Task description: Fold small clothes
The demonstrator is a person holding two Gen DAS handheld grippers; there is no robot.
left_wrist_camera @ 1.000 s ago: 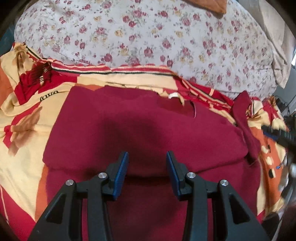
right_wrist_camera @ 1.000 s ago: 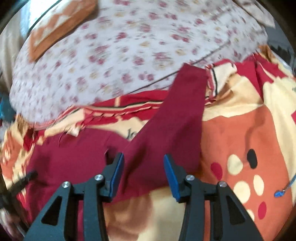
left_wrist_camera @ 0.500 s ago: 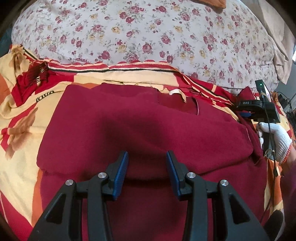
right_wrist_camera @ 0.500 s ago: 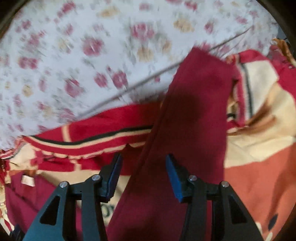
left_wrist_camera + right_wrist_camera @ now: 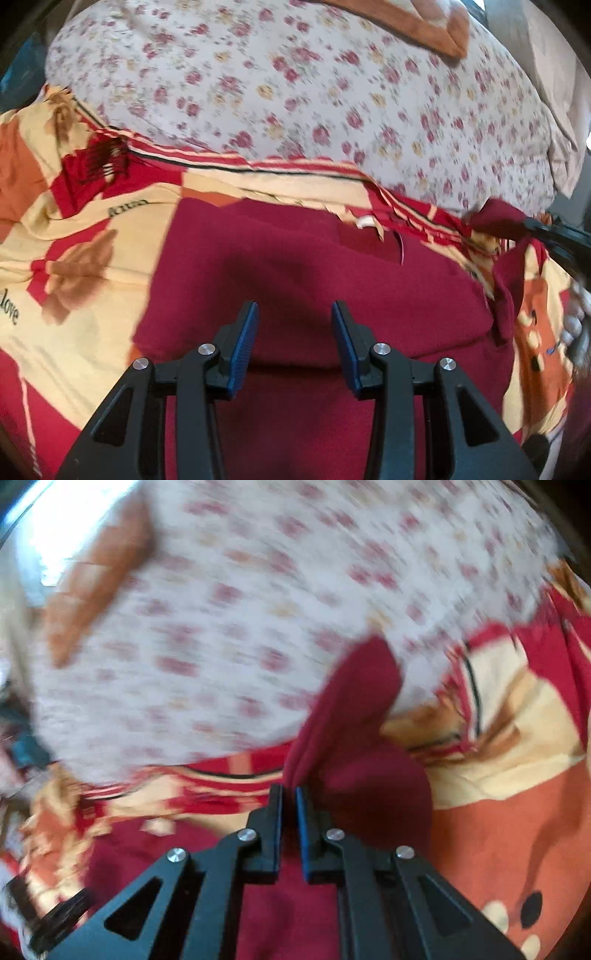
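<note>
A dark red knit garment (image 5: 314,280) lies spread on a patterned bedspread of cream, red and orange blocks (image 5: 74,280), with its near part folded up over itself so that a soft fold edge runs across just ahead of the left gripper (image 5: 294,343). That gripper hovers low over the garment's middle, its blue-padded jaws wide apart with nothing between them. A small white label (image 5: 364,221) shows at the garment's far edge, by the neck opening.

Beyond the bedspread rises a white quilt printed with small red and yellow flowers (image 5: 295,92), and an orange-brown cloth (image 5: 417,26) rests on top of it.

On the right, the garment's dark red sleeve (image 5: 354,716) is lifted off the bedspread. The right gripper (image 5: 290,794) has its jaws together, clamped on a bunched pinch of that sleeve; the loose cuff end stands up past the jaws against the flowered quilt. The right wrist view is blurred. In the left wrist view, the same sleeve end (image 5: 495,218) appears raised at the far right, held by the dark tool.
</note>
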